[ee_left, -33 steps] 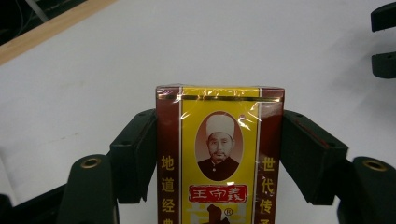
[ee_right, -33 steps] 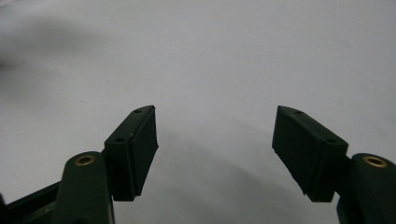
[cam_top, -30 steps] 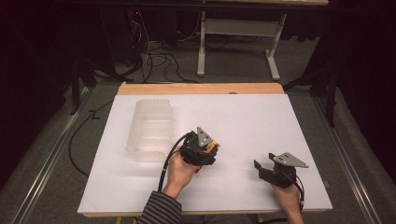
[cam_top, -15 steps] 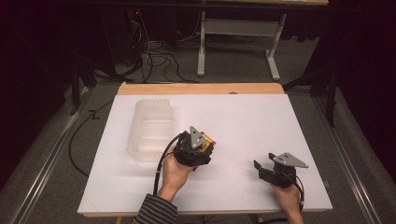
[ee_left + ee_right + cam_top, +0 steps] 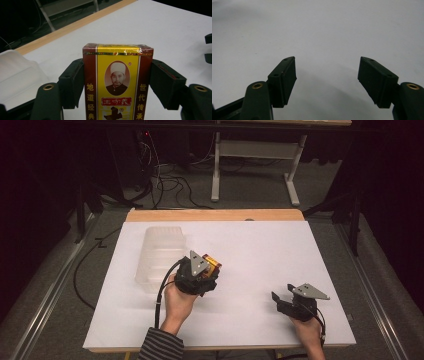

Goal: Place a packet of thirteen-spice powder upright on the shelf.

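Box: a red-and-yellow carton [image 5: 117, 82] with a portrait and Chinese lettering, clamped upright between the left gripper's jaws; in the high view its yellow end [image 5: 214, 264] pokes out just beyond the gripper, above the white table [image 5: 260, 245] near its middle.
Left gripper: [image 5: 197, 275] jaws pressed on both long sides of the box, holding it firm; the pads [image 5: 73, 82] sit flush against the red edges.
Tub: a clear plastic container [image 5: 160, 257] lies just to the left of that gripper, perhaps touching it, hard to tell from above.
Right gripper: [image 5: 295, 302] down at the near right of the table, well apart from the box; jaws spread wide with bare table between them [image 5: 327, 75], gripping nothing.
Hands: the left hand [image 5: 177, 302] wraps its gripper from below.
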